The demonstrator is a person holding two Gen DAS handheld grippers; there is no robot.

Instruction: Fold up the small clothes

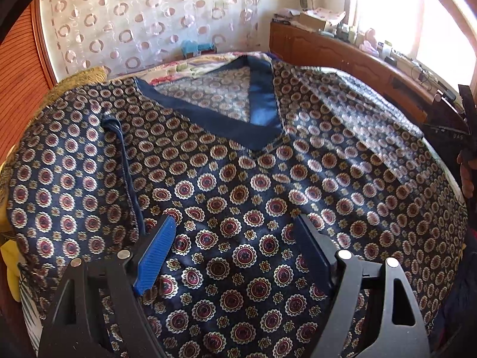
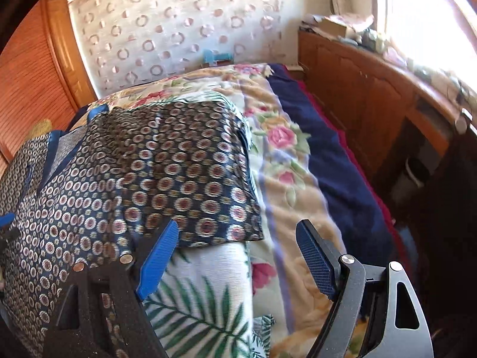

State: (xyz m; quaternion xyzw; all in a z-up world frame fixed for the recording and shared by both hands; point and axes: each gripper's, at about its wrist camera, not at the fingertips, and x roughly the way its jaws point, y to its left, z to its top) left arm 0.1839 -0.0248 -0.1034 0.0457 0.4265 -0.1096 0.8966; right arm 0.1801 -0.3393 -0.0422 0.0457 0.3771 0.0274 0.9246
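A navy short-sleeved top with red and cream round medallions and a plain navy V-neck lies spread front-up on the bed. My left gripper is open and hovers over the chest of the top, holding nothing. In the right wrist view the same top lies at the left, with its right sleeve laid flat. My right gripper is open and empty over the sleeve's lower edge and the bedcover beside it. The tip of the right gripper shows at the right edge of the left wrist view.
The bed carries a palm-leaf sheet, a flowered blanket and a dark blue blanket. A wooden cabinet with clutter on top runs along the right under a bright window. A patterned curtain hangs behind.
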